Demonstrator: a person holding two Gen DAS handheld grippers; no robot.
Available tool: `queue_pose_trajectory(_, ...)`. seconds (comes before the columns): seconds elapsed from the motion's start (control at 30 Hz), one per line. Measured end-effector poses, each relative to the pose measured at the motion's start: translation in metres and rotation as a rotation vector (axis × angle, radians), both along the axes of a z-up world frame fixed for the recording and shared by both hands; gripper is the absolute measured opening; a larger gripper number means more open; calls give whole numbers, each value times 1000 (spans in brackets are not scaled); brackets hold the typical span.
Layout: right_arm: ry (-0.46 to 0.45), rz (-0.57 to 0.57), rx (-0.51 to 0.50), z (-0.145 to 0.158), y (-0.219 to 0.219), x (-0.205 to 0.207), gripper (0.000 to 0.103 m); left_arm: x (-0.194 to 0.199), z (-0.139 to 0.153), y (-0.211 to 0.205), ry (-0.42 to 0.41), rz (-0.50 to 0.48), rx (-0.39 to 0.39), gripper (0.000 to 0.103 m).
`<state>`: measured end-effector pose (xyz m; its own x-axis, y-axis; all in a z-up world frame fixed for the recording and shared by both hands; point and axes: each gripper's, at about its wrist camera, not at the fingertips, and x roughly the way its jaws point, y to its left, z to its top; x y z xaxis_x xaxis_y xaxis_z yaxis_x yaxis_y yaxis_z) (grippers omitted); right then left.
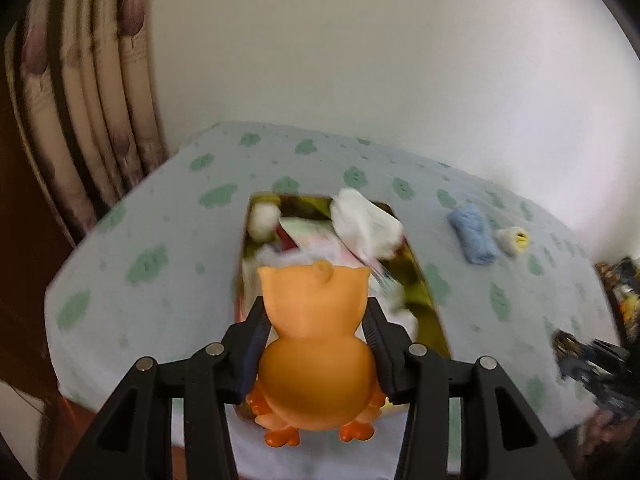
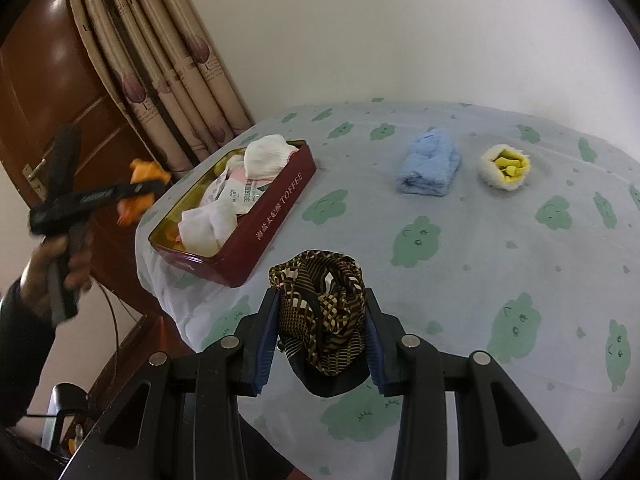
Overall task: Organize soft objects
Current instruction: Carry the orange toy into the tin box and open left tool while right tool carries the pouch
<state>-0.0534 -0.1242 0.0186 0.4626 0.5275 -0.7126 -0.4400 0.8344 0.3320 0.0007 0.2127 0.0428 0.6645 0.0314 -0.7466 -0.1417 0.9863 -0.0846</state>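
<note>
My left gripper (image 1: 316,316) is shut on an orange soft duck toy (image 1: 316,360), held above the near end of the red toffee tin (image 1: 424,292). The tin (image 2: 276,216) holds white socks (image 2: 208,222) and small packets. The left gripper with the duck (image 2: 144,184) also shows in the right wrist view, left of the tin. My right gripper (image 2: 320,312) is shut on a rolled brown patterned scarf (image 2: 324,312), above the bed right of the tin. A folded blue towel (image 2: 430,162) and a white-and-yellow rolled sock (image 2: 506,166) lie further back.
The bed (image 2: 480,260) has a pale sheet with green cloud prints. Curtains (image 2: 168,60) and a wooden door (image 2: 44,80) stand to the left, a white wall behind. A dark cable (image 2: 114,320) hangs by the bed's left edge.
</note>
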Motion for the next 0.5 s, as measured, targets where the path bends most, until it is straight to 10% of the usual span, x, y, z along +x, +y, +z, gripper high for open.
queue_pose_trajectory(0.5, 52, -1, 11, -14, 3, 18, 37, 117, -59, 29, 124, -7, 51, 50)
